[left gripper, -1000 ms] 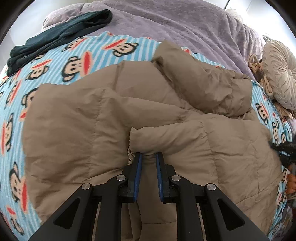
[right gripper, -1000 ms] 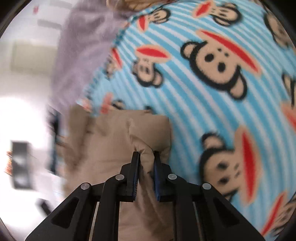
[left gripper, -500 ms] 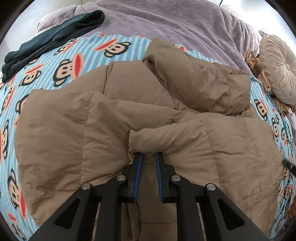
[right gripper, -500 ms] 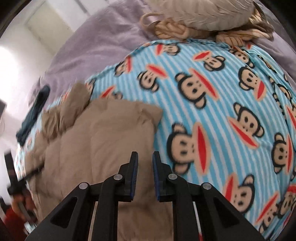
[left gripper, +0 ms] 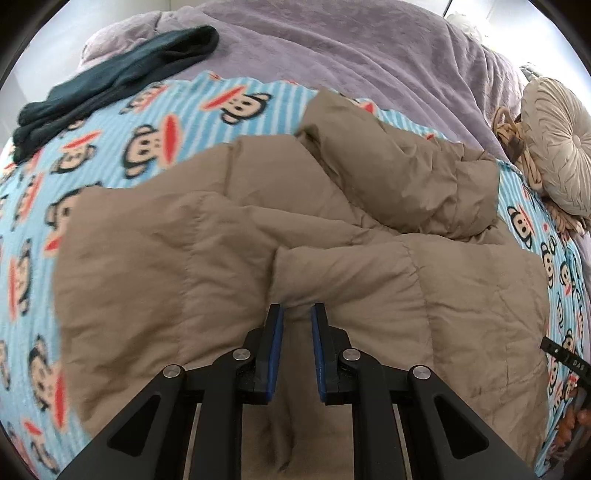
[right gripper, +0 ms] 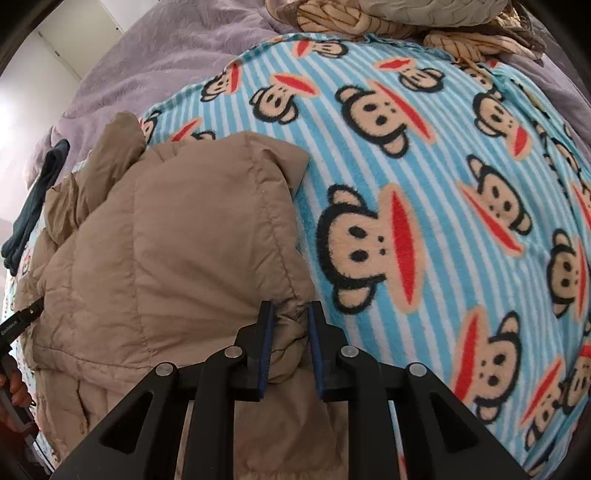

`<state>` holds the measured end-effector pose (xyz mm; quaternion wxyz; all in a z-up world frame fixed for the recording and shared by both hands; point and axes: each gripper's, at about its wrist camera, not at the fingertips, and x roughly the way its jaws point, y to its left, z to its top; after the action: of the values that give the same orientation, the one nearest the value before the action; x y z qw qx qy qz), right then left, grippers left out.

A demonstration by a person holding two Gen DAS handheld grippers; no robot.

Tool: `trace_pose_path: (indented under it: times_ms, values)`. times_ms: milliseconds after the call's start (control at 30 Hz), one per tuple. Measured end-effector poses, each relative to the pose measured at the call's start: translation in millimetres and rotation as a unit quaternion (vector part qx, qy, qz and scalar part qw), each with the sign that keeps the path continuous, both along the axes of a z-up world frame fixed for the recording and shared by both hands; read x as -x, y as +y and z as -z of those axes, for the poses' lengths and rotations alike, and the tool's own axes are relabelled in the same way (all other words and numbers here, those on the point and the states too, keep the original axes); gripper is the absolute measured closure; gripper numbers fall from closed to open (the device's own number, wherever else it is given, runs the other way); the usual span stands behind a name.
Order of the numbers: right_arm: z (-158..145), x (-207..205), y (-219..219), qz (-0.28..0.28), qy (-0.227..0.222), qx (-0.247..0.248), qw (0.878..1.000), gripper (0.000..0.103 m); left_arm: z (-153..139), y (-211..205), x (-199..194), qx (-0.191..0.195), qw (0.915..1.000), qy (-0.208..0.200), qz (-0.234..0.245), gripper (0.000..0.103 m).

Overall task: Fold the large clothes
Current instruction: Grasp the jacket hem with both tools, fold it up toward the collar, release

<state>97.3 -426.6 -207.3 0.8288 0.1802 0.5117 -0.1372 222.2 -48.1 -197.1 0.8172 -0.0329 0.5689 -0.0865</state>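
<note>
1. Left wrist view: the left gripper (left gripper: 297, 312) has its two blue-padded fingers (left gripper: 275, 350) set a little apart, and a fold of the tan puffy jacket (left gripper: 229, 251) sits between them. The pads appear to press on this fold, so the gripper holds it.
2. The jacket lies in the middle of the monkey blanket (left gripper: 177, 110). One sleeve (left gripper: 399, 173) is folded across the upper part of the jacket.
3. The left edge of the jacket is rounded, and a wide strip of blanket shows beside it. Beyond the far edge there is also open blanket, then the purple bed cover (left gripper: 351, 55).
4. A dark green garment (left gripper: 110, 81) lies at the far left, half on the blanket and half on the purple cover, well apart from the jacket. A round cushion (left gripper: 557, 147) rests at the far right edge of the bed.
5. Right wrist view: the right gripper (right gripper: 290, 312) is narrowly open, with bunched fabric from the right edge of the jacket (right gripper: 177, 240) between its fingers (right gripper: 266, 347). It seems to grip this edge.
6. To the right of the jacket's edge the blanket (right gripper: 443, 184) is wide and open up to the striped cloth (right gripper: 332, 18) at the far side.
7. At the left border, the other gripper's black part (right gripper: 20, 319) touches the jacket.
</note>
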Motion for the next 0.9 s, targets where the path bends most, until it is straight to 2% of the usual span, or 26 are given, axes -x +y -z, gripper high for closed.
trace_pose_path:
  times_ms: [167, 300, 467, 533, 700, 900]
  values:
    - [-14.2, 12.9, 3.2, 0.009, -0.001, -0.008, 1.0, 0.082, -18.0, 14.7, 27.2, 0.001, 1.0, -0.007, 0.003, 0.086]
    - [-22.4, 25.6, 13.8, 0.006, 0.002, -0.021, 1.0, 0.08, -23.2, 24.5, 53.8, 0.005, 1.0, 0.006, -0.001, 0.086]
    - [-27.4, 45.4, 39.2, -0.005, 0.014, -0.04, 0.999, 0.067, -27.2, 31.0, 88.2, -0.002, 0.9997, 0.025, -0.005, 0.086]
    - [-29.6, 54.9, 51.9, -0.008, 0.017, -0.051, 0.999, 0.058, -28.8, 33.0, 103.0, 0.0, 0.9994, 0.035, -0.005, 0.086]
    - [-35.9, 77.3, 79.4, -0.016, 0.021, -0.065, 0.998, 0.047, -34.9, 35.3, 137.1, 0.002, 0.9988, 0.049, 0.001, 0.085]
    - [-43.3, 102.5, 102.1, -0.026, 0.023, -0.07, 0.997, 0.044, -45.1, 43.6, 172.4, 0.011, 0.9986, 0.052, 0.001, 0.085]
